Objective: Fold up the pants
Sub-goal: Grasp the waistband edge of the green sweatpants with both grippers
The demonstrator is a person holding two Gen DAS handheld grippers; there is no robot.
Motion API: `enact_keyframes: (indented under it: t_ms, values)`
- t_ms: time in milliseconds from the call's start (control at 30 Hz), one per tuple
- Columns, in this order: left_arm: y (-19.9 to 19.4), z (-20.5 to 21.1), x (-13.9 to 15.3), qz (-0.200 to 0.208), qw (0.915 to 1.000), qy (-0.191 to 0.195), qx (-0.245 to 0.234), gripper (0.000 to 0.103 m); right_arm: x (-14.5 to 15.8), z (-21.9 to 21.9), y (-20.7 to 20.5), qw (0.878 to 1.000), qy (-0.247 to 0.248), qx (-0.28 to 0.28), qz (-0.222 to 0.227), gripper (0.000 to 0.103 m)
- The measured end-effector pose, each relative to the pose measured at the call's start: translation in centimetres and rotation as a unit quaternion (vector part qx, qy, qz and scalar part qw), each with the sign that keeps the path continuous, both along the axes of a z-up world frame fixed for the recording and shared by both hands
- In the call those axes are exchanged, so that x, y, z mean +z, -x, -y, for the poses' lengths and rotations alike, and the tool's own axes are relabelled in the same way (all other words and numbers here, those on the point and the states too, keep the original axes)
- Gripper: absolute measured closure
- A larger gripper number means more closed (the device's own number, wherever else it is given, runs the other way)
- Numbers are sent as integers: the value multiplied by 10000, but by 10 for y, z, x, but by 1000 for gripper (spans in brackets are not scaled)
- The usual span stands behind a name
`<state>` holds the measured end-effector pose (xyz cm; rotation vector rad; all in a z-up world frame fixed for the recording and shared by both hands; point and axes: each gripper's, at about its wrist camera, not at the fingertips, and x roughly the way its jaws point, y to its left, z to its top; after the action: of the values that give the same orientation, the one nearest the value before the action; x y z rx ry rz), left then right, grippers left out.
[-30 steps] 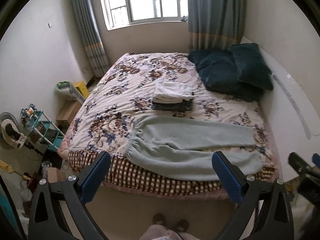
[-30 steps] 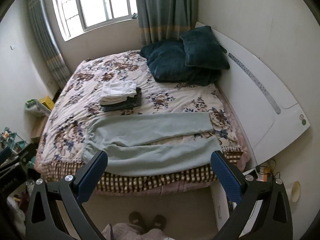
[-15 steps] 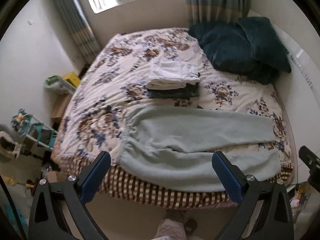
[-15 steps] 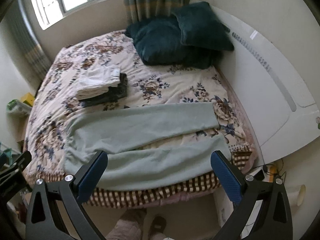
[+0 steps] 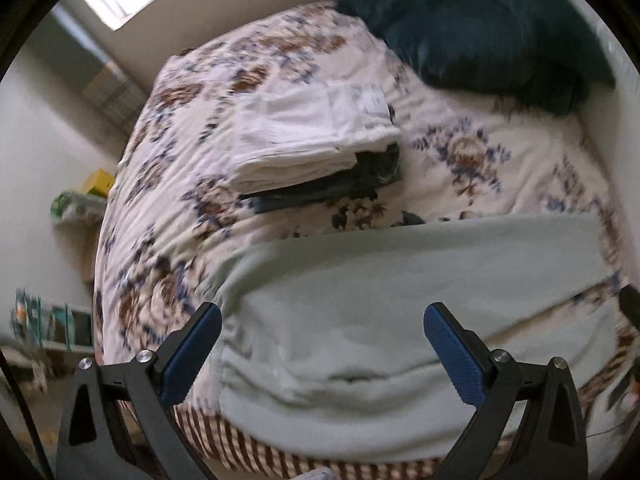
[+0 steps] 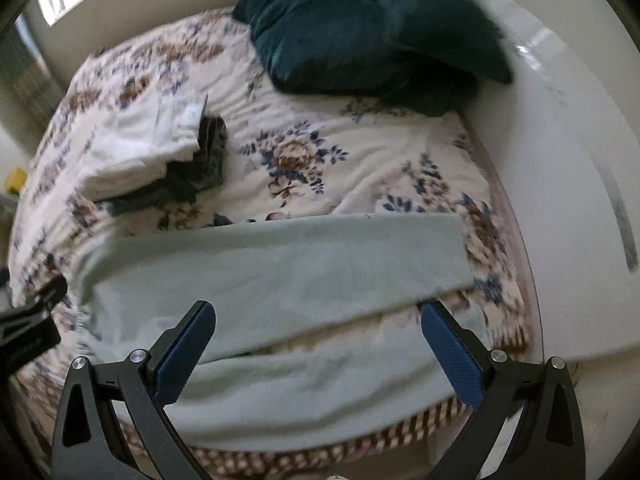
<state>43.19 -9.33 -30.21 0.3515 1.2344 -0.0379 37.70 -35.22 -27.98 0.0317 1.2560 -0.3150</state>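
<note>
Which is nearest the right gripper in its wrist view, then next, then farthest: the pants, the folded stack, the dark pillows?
1. Pants, right before the right gripper.
2. Folded stack, mid-bed, left.
3. Dark pillows, far end.

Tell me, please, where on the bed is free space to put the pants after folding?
The widest bare patch of bedspread lies between the folded stack, the dark pillows and the far leg of the pale green pants. A narrower strip lies left of the stack. The near edge is crowded: the pants cover it.
</note>
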Motion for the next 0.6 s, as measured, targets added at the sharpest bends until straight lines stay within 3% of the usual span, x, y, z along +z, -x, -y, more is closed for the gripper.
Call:
enact_keyframes:
  t_ms: [167, 233, 300, 400, 600]
  values:
    - [-59, 28, -98, -449, 9937, -474, -908, 1, -108, 6, -76, 9933, 306, 903, -649, 0]
    - [-81, 39, -147, -878, 9862, -525, -1302, 12, -154, 7, -103, 9866, 148, 1233, -1057, 0]
    - [-97, 49, -184, -1229, 9770, -595, -1640, 21, -203, 5, -128, 9764, 17, 1587, -1464, 0]
    - [-118, 59, -233, -1708, 9613, -505, -2102, 22, -269, -1, -159, 9537, 10, 2210, -2037, 0]
    - [-141, 69, -283, -2298, 9316, -493, -2772, 22, -350, -10, -194, 9090, 205, 3219, -2640, 1]
